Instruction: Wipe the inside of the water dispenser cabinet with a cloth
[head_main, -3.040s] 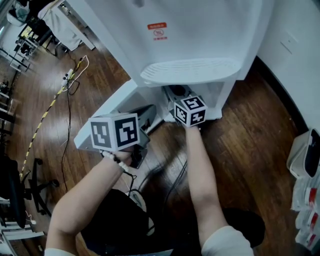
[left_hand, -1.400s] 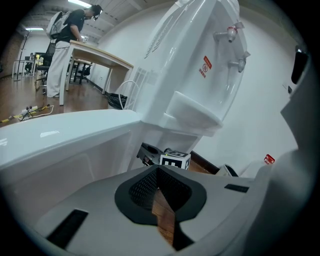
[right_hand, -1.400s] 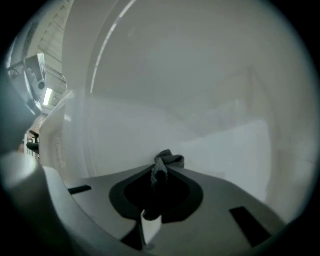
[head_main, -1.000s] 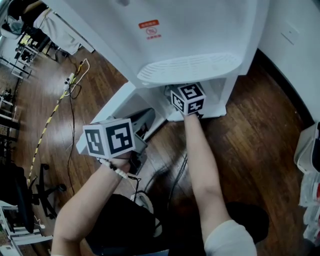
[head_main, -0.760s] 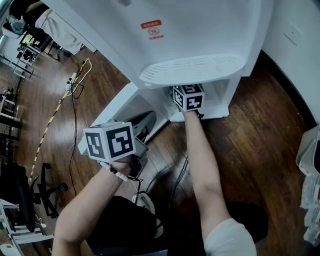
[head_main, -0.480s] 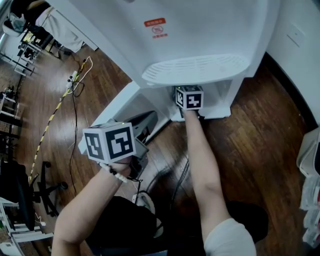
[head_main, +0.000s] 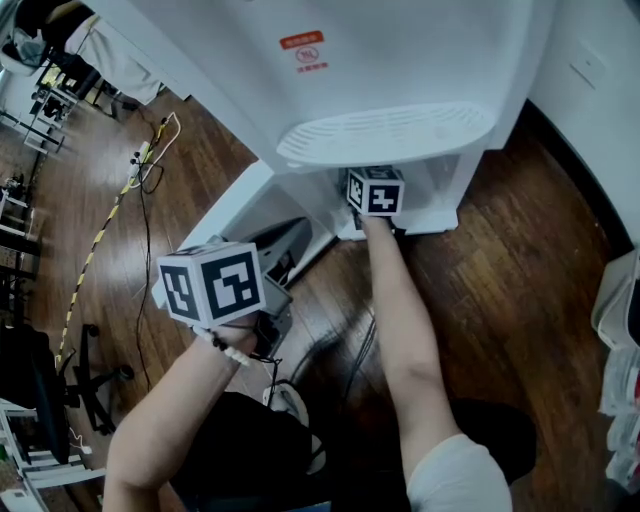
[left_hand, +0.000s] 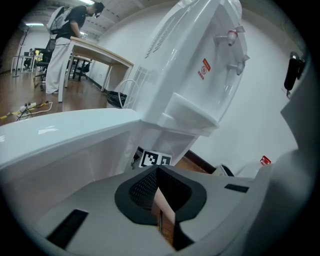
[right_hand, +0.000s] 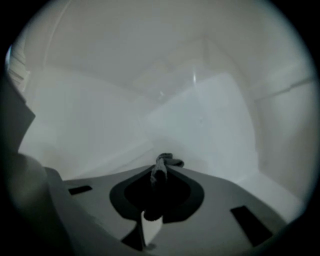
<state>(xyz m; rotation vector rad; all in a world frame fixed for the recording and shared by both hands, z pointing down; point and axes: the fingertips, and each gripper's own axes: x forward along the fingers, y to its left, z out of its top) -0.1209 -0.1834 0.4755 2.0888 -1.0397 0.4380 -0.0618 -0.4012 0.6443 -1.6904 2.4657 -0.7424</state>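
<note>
Nearest to us, outside by the outer edge of the open cabinet door (head_main: 225, 215), the left gripper (left_hand: 157, 172) has its jaws pressed together with nothing between them. Farther in, the right gripper (right_hand: 159, 176) is inside the water dispenser cabinet (right_hand: 200, 115), clamped on the dark cloth (right_hand: 163, 164). The cloth sticks out ahead of the jaws, its long axis along them, toward the back corner. We cannot tell if it touches the wall. We judge the right hand, being nearer, must do the wiping stroke.
</note>
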